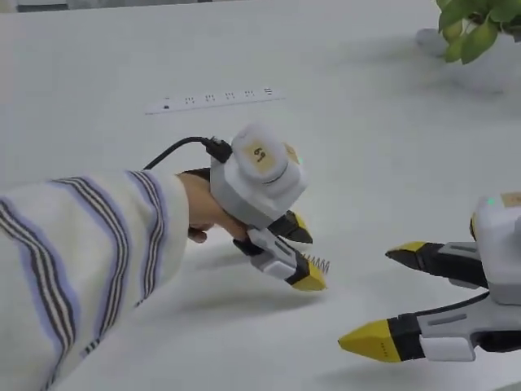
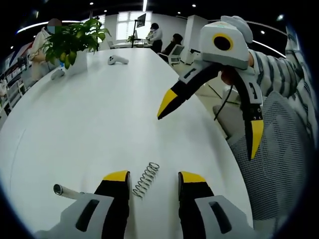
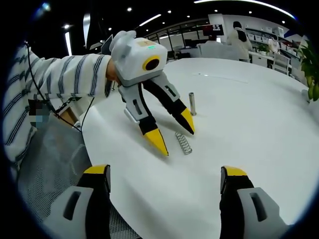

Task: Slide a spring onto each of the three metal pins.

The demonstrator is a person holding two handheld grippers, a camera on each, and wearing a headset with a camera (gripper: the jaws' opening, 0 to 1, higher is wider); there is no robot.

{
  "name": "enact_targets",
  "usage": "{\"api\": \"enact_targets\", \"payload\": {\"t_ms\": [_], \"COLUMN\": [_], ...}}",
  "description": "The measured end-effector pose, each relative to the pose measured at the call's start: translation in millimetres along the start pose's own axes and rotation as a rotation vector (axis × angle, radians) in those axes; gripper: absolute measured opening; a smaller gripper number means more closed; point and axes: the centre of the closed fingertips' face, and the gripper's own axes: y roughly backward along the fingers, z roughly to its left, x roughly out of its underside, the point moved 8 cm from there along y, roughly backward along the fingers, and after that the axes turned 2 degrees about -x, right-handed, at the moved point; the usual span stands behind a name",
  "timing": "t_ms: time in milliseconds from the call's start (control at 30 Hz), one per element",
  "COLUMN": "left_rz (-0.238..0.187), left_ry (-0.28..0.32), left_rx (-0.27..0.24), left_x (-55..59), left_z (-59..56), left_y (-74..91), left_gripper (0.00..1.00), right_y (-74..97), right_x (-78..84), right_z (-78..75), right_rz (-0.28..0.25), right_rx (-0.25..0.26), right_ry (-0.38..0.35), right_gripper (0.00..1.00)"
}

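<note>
While its fingers (image 2: 117,176) straddle the spring (image 2: 145,179), the left gripper (image 1: 309,257) tilts down.

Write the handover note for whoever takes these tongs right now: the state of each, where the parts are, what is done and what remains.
Left tongs: open, tips lowered on either side of the spring, which lies flat on the white table. Not gripped yet.
Right tongs: open, empty, held off to the side above the table.
Pin: stands upright just beyond the spring, bare.
Done: no spring is on that pin yet.
Left: close on the spring, slide it onto the pin, then do the other two pins.
</note>
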Motion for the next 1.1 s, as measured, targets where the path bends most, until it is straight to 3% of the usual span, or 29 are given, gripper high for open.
{"api": "enact_targets", "payload": {"t_ms": [400, 533, 667, 733, 867, 1100], "left_rz": [0.089, 0.088, 0.107, 0.100, 0.067, 0.047], "left_ry": [-0.070, -0.038, -0.063, -0.078, -0.022, -0.048], "left_rx": [-0.022, -0.030, -0.044, -0.051, -0.063, -0.082], "left_x": [13.6, 14.2, 16.8, 16.6, 16.9, 21.0], "left_z": [-0.7, 1.0, 2.0, 2.9, 2.2, -1.0], "left_y": [2.2, 3.6, 3.6, 2.7, 2.4, 4.1], "left_gripper": [0.26, 0.11, 0.06, 0.04, 0.03, 0.03], "right_y": [-1.4, -2.2, -2.2, -2.2, -2.4, -1.7], "right_x": [0.8, 0.1, -0.7, -0.5, -0.3, -2.6], "right_z": [0.8, 1.6, 2.3, 2.3, 2.8, 0.3], "right_rz": [0.012, 0.011, 0.009, 0.012, 0.013, 0.001], "right_rx": [-0.005, -0.009, -0.009, -0.009, -0.011, 0.020], "right_ry": [0.015, 0.018, 0.020, 0.021, 0.020, 0.024], "right_gripper": [0.89, 0.89, 0.88, 0.88, 0.88, 0.85]}}
